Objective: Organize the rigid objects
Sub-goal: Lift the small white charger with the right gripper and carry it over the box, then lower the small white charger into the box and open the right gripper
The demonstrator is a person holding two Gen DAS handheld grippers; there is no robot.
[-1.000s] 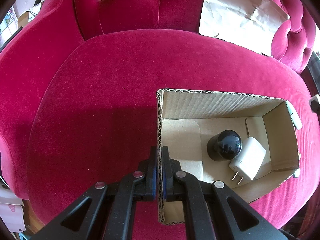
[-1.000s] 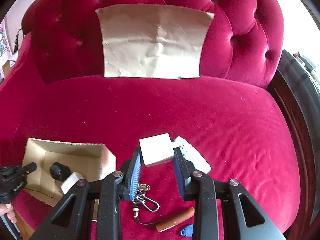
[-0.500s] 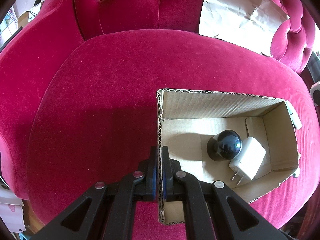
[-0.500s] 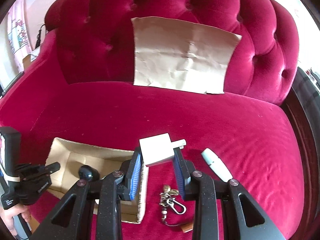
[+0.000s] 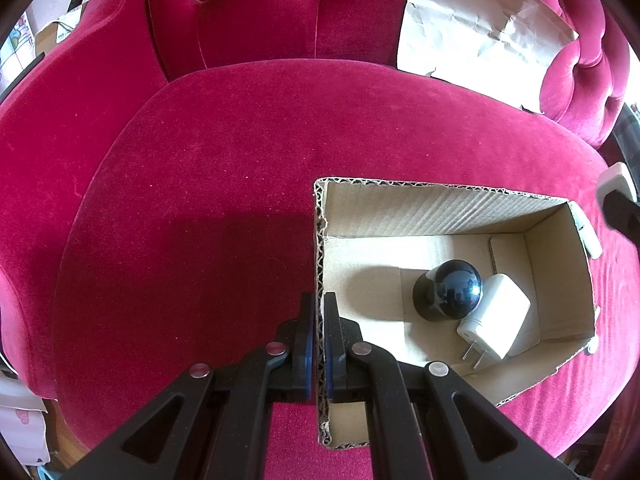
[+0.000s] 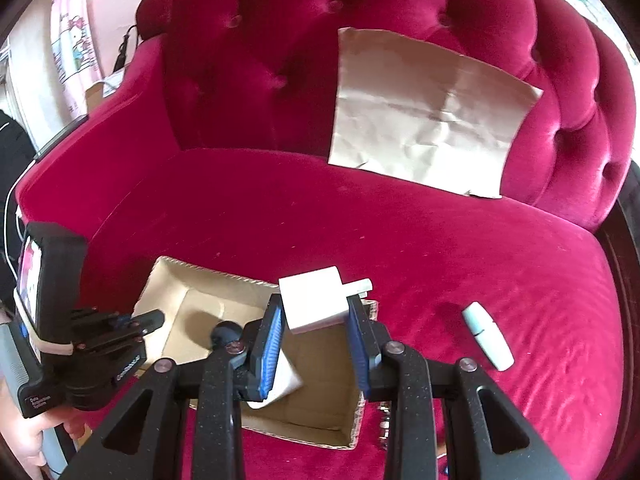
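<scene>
Jaws of the left gripper (image 5: pixel 318 332) are pressed together on the left wall of the cardboard box (image 5: pixel 440 208), one finger inside and one outside, while the right gripper (image 6: pixel 316 336) pinches a white adapter (image 6: pixel 314 302) between its blue pads, held in the air above the box's right rim. That box sits on the red sofa seat (image 6: pixel 360 216) toward its front left part, open at the top, with a wide stretch of bare velvet behind it up to the backrest and more to its right. Inside lie two things: one black ball-shaped object (image 5: pixel 454 294) and one white charger (image 5: pixel 496 326) with two prongs, touching each other near the box's right end; its left half is bare. Outside, one white tube (image 6: pixel 488 336) lies on the seat to the right of the box, apart from it, and part of a key ring shows at the front edge. One creased paper sheet (image 6: pixel 428 108) leans on the backrest
</scene>
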